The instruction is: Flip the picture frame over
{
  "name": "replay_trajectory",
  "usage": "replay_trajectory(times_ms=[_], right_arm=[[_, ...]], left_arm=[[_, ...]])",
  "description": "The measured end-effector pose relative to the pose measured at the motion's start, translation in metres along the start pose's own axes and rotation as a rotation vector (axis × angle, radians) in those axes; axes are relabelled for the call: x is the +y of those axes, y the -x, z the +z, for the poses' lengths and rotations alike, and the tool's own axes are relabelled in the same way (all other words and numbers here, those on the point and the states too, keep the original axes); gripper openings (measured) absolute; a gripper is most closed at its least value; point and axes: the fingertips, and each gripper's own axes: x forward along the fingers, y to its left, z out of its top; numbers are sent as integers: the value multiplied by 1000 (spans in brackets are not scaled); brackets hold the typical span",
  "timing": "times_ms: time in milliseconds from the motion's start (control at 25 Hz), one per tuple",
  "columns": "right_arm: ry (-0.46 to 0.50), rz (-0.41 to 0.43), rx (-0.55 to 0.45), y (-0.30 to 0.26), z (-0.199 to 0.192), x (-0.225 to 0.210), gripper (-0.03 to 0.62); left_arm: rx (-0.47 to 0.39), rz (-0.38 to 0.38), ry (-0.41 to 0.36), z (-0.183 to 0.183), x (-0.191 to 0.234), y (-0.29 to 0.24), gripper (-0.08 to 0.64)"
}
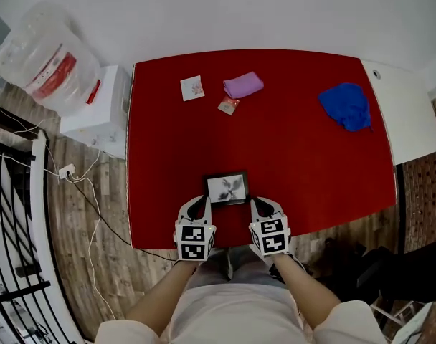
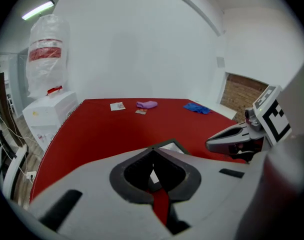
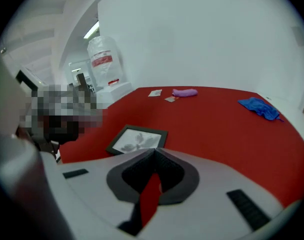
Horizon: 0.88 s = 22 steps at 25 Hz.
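Observation:
A small black picture frame (image 1: 226, 188) lies flat, picture side up, near the front edge of the red table (image 1: 297, 163). My left gripper (image 1: 201, 202) rests just at the frame's left front corner and my right gripper (image 1: 257, 205) at its right front corner. Neither holds it. In the left gripper view the jaws meet at their tips, shut (image 2: 152, 150), with the frame (image 2: 172, 146) just beyond them and the right gripper (image 2: 237, 138) at the right. In the right gripper view the gripper is shut (image 3: 154, 152) too, and the frame (image 3: 137, 140) lies ahead and a little to the left.
At the far side lie a white card (image 1: 192, 87), a small packet (image 1: 228, 105), a purple cloth (image 1: 243, 84) and a blue cloth (image 1: 346, 106). Left of the table stand a white box (image 1: 96, 110) and a plastic bag (image 1: 46, 56), with cables (image 1: 82, 185) on the floor.

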Motion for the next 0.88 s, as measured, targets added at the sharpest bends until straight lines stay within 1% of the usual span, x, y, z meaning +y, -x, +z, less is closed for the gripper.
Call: replay_trajectory(times_ms=[160,360,520,600,760,880], right_arm=[[-13,-10,39,-20,-13,-13,5],[-16,-9,55,-38,-15,-17,5],[-22,-43,85,-45,-20,-27,5],[-31,-41,101,-48,-22,-29,5],[-45,-12,130,-54,-25,-28,5],[-55,-17,151,-56,-29,-30,5]], left_arm=[[62,17,12,-24,12,-22,5],[115,2,16,-46,12,-37,5],[147,-1,7,-58,13,-45,5],[157,-4,-6,-61,13,-48,5],[157,-17,-16,-61,11,-50,5],[160,-17,-20,-61,10,-49,5]])
